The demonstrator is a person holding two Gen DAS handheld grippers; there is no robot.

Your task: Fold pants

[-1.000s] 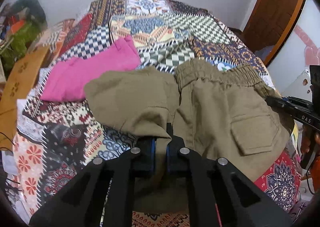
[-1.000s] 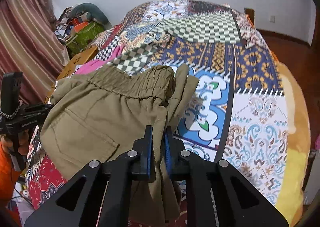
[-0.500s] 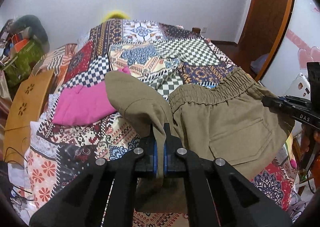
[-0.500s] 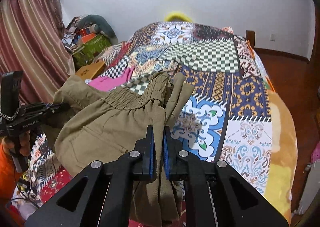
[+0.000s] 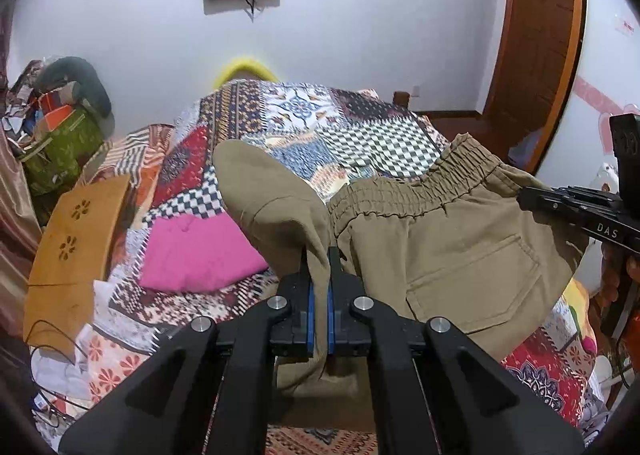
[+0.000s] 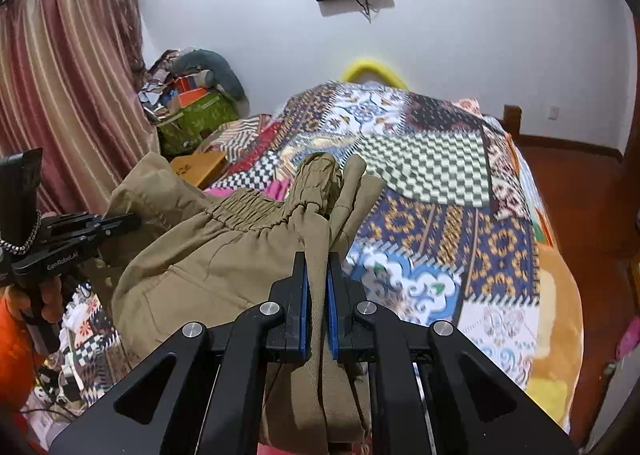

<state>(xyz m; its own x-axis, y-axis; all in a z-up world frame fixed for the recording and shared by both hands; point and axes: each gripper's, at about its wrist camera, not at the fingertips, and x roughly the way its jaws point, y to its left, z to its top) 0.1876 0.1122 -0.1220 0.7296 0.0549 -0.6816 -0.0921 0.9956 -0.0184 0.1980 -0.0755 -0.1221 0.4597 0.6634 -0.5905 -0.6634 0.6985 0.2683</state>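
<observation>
Patchwork bedspread (image 5: pixel 360 143) covers the bed, white wall behind. Left gripper (image 5: pixel 319 295) clamped on a fold of the khaki pants (image 5: pixel 440 247), fabric pinched between blue pads. Right gripper (image 6: pixel 317 291) likewise closed on bunched khaki cloth near the elastic waistband (image 6: pixel 256 211). Pants held lifted above the bedspread, stretched between both grippers, back pocket showing. Pink garment (image 5: pixel 196 255) lies on the bedspread, beyond the pants.

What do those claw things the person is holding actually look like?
Both are matte black plastic. The left gripper and right gripper have blue pads inside their fingers and silver bolts on angular linkages. White lettering marks their sides; an orange sleeve shows.
</observation>
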